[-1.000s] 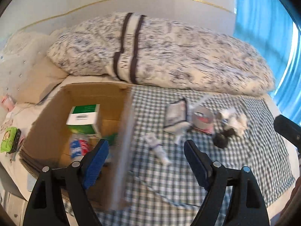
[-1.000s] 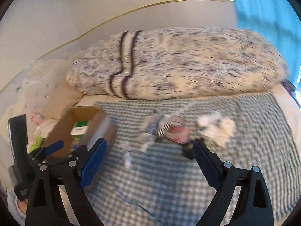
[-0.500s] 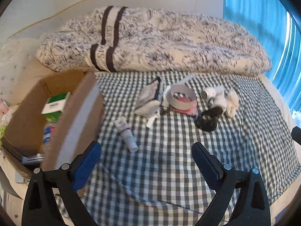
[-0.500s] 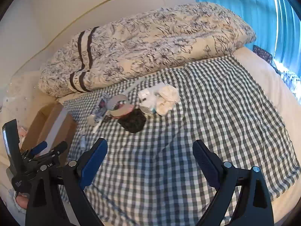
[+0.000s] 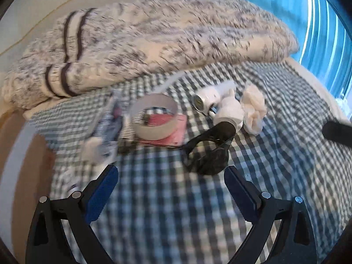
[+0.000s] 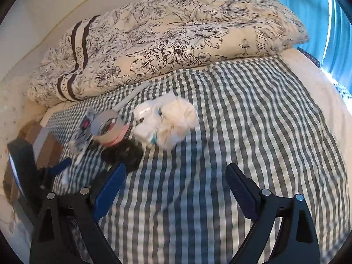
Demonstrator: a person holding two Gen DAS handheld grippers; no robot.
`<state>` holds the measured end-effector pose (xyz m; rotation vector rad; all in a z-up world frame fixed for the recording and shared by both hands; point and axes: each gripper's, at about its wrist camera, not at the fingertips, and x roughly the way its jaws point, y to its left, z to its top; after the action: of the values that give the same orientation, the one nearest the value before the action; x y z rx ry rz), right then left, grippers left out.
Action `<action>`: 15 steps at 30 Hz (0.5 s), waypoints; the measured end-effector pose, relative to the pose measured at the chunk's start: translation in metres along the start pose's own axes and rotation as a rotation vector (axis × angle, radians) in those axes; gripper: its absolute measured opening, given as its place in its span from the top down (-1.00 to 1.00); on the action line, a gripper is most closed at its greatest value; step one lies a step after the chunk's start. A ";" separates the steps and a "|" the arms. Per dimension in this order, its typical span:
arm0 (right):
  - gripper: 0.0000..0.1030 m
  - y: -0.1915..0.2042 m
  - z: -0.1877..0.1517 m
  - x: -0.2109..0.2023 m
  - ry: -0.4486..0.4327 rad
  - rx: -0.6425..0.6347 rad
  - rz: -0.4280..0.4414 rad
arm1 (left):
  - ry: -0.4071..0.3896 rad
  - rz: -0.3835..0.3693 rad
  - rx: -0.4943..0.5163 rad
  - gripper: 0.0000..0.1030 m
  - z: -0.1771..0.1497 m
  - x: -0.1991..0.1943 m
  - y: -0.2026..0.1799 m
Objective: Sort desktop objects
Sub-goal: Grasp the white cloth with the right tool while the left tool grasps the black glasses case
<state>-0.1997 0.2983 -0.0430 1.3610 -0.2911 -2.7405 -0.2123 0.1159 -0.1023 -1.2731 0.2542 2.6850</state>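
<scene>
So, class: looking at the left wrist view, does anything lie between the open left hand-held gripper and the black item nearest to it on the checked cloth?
Nothing visible does. The left hand-held gripper is open, and only bare checked cloth lies between it and the black item. The tape roll and white bundle sit beyond it.

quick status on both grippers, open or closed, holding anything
Left gripper: open, holding nothing.
Right gripper: open, holding nothing.

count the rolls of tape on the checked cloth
1. The tape roll lies on a pink card left of the black object; the clutter may hide others.
</scene>
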 end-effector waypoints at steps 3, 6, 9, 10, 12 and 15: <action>-0.79 -0.001 0.018 0.028 0.014 -0.010 -0.019 | 0.006 -0.015 0.029 -0.93 0.004 0.022 -0.011; -0.79 -0.002 0.033 0.055 0.034 0.019 -0.004 | 0.015 -0.045 0.036 -0.93 0.009 0.039 -0.018; -0.78 -0.003 0.040 0.079 0.055 0.037 -0.018 | 0.014 -0.049 0.054 -0.93 0.012 0.052 -0.020; -0.78 -0.003 0.041 0.085 0.059 0.041 -0.018 | 0.022 -0.053 0.066 -0.93 0.012 0.058 -0.021; -0.78 -0.003 0.042 0.096 0.063 0.039 -0.027 | 0.036 -0.073 0.062 -0.93 0.011 0.066 -0.019; -0.68 -0.004 0.044 0.113 0.085 0.043 -0.043 | 0.044 -0.090 0.028 -0.93 0.012 0.072 -0.016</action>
<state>-0.3027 0.2922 -0.1063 1.5069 -0.3211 -2.7170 -0.2634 0.1393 -0.1522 -1.3046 0.2333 2.5720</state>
